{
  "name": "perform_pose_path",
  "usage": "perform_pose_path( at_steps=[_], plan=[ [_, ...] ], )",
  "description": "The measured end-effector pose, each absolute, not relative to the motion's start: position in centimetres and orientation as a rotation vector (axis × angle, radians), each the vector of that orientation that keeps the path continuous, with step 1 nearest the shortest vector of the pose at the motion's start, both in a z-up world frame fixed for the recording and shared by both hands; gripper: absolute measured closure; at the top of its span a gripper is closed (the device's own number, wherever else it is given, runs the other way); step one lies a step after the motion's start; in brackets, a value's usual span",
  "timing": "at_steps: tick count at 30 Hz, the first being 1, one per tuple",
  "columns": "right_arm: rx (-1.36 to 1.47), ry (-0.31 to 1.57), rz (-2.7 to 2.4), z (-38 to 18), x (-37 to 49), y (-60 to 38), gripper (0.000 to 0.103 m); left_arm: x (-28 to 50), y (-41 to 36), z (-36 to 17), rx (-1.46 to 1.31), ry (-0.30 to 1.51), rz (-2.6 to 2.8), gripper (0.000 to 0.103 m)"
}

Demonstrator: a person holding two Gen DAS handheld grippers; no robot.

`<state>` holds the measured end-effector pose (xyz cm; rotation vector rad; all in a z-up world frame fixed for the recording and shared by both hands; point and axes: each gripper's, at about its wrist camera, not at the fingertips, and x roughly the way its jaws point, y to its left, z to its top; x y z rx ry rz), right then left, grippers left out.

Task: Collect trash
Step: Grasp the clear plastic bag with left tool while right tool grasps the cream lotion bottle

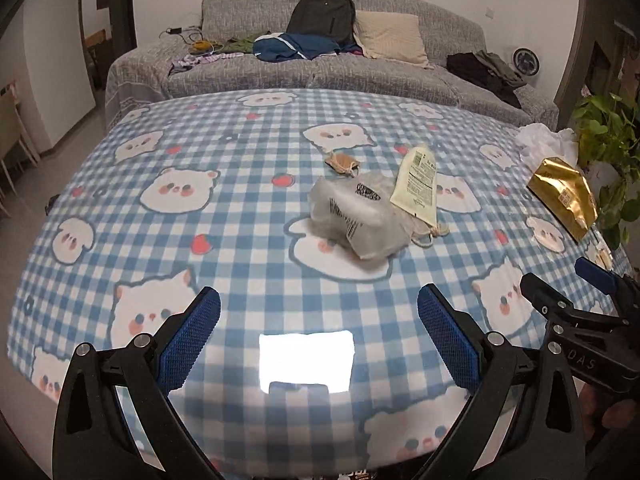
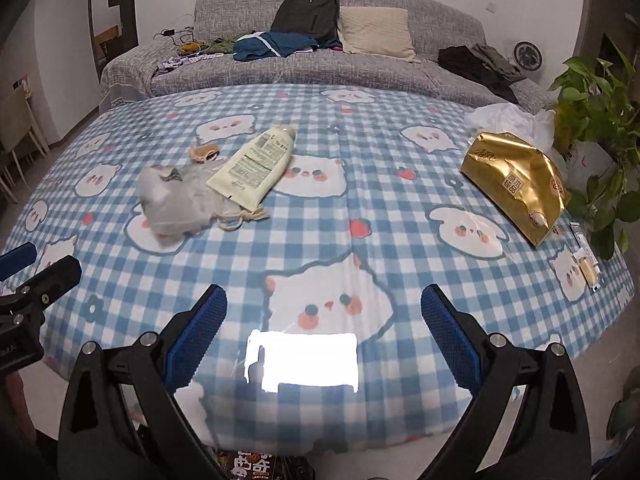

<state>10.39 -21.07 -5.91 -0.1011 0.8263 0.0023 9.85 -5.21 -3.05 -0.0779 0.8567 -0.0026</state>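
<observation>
Nothing looks collected yet, as far as these views show: every piece of rubbish lies loose on the tabletop and both tools are empty.

The main cluster is a crumpled translucent grey plastic bag (image 1: 354, 216) with barcode print, lying ahead of the left gripper (image 1: 319, 336) and slightly to its right. A flattened cream squeeze tube (image 1: 416, 184) with printed text rests against the bag's far right side, and a small brown paper scrap with twine (image 1: 342, 162) sits just beyond the bag. More twine shows at the bag's right edge.

From the right gripper (image 2: 324, 334), that cluster lies ahead and to the left, while a crinkled gold foil pouch (image 2: 516, 184) lies ahead and to the right, well apart from the cluster. Beyond the pouch is a crumpled white plastic bag (image 2: 504, 118), and nearer, at the right edge, a small yellowish sachet (image 2: 587, 266).

Both grippers hover with their blue-padded jaws spread wide, holding nothing. My guess is the task is at its very start, with all pieces left to gather; no bin is visible.

The surface is a soft blue-and-white checked blanket with cartoon animals (image 1: 224, 248). Behind it stands a grey sofa (image 1: 360, 72) carrying a dark backpack (image 1: 322, 12), a beige cushion (image 1: 390, 38) and clothes; a leafy green houseplant (image 2: 596, 120) stands far right.
</observation>
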Motion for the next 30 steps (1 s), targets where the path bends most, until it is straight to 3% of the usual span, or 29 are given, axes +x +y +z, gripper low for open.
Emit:
perform_pose_path(
  at_steps=[21,24,26,30],
  plan=[
    [-0.078,0.839,0.001,-7.0,20.0,-21.5,0.009,21.8,-6.8,-6.4,-0.121,0.97,-0.012,0.01],
    [-0.081,0.838,0.003,-7.1,20.3,-21.3,0.009,22.1,-7.1,-7.1,-0.105,1.004,-0.01,0.023],
    [-0.082,0.838,0.002,-7.1,20.6,-21.2,0.009,22.1,-7.0,-7.4,-0.119,1.022,-0.024,0.038],
    [-0.077,0.839,0.003,-7.1,21.0,-21.0,0.009,21.9,-6.4,-7.5,-0.145,1.04,-0.045,0.051]
  ],
)
